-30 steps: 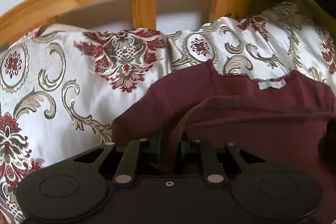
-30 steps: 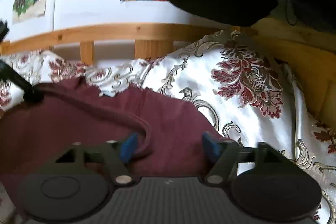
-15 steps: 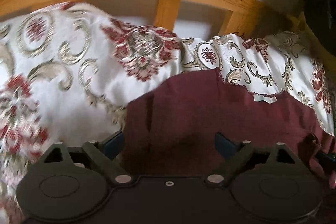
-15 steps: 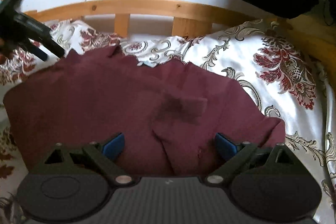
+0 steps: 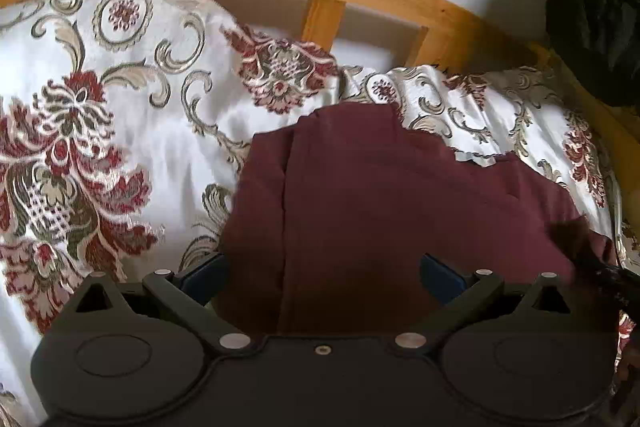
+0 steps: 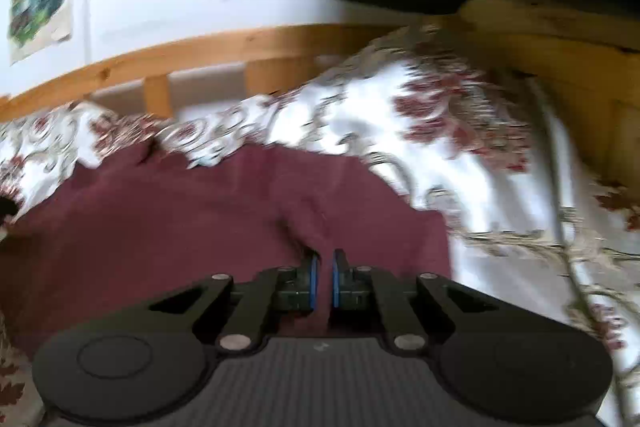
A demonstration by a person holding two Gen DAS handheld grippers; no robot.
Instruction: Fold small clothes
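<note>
Maroon garment (image 5: 400, 211) flat on patterned bedspread (image 5: 120, 131). Left hand-held gripper (image 5: 322, 273) released above it. Right hand-held gripper (image 6: 323, 277) clenched, pinching garment fold.

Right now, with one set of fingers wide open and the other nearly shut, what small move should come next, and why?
Probably lift the right gripper slightly: its fingers look pinched on a raised fold of the maroon garment, though blur hides the contact. The left gripper is open, holding nothing.
</note>
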